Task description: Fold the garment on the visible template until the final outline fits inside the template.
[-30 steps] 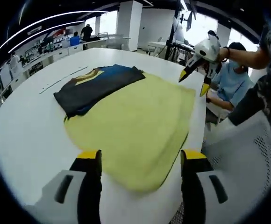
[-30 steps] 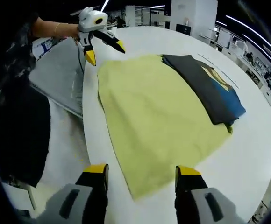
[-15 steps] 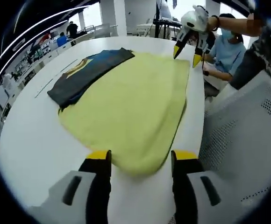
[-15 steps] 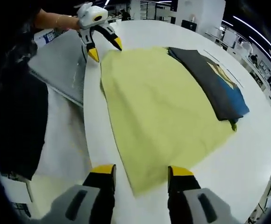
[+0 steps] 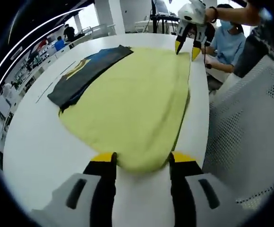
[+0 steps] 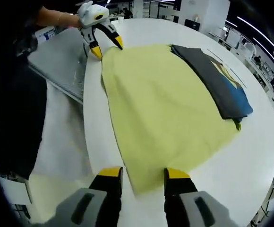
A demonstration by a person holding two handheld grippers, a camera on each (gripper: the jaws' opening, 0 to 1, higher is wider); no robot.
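**Both grippers at opposite corners of the yellow cloth**

White round tabletop (image 5: 38,142) carries everything. Yellow cloth (image 5: 132,99) lies spread flat across it, one edge along the tabletop's rim beside a grey mesh chair (image 5: 245,127). Dark garment (image 5: 87,73) with blue and yellow print, folded into a long strip, lies on the cloth's far edge, partly overlapping it.

Left gripper (image 5: 139,158): fingers parted, straddling the cloth's near rounded corner, tips just at its edge; grip not closed on it. Right gripper (image 6: 139,172): fingers parted narrowly around the opposite corner, likewise not clamped. Seated person (image 5: 226,42) in light blue beyond the tabletop.
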